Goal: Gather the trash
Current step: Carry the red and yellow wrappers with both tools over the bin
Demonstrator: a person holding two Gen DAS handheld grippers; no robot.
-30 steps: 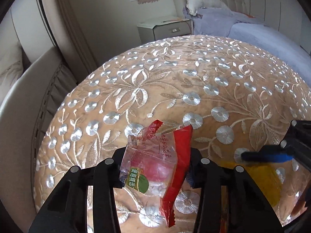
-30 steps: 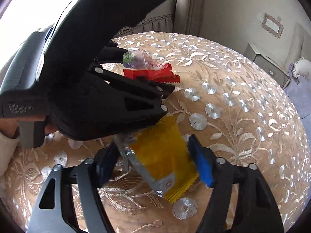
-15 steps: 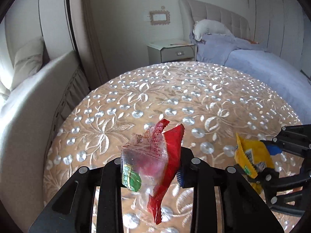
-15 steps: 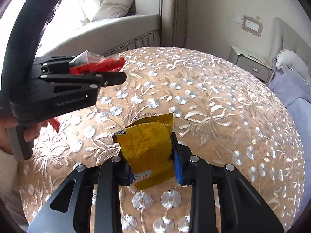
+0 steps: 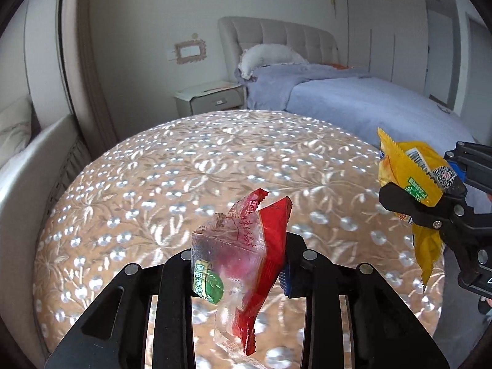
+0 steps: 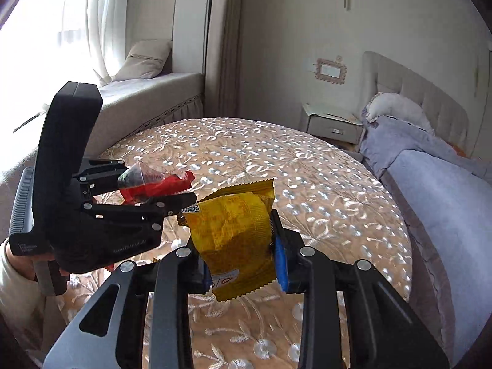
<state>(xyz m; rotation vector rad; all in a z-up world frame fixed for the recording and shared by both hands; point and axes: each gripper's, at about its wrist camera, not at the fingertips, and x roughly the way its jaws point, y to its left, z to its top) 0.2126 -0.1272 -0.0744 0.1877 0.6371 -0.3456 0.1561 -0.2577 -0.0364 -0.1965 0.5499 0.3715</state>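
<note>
Both grippers have risen higher above the round embroidered table [image 5: 190,166] since a second ago, each wrapper now clear of the cloth; beyond them, the bed [image 6: 446,184] and nightstand [image 5: 212,100]; only the right view shows the window seat [image 6: 147,92] and the person's left hand [image 6: 18,264]; the left gripper [image 5: 238,264] is clamped on a red-and-clear wrapper [image 5: 246,246]; the right gripper [image 6: 243,264] pinches a yellow wrapper [image 6: 233,233], whose barcode side only the left view shows.
</note>
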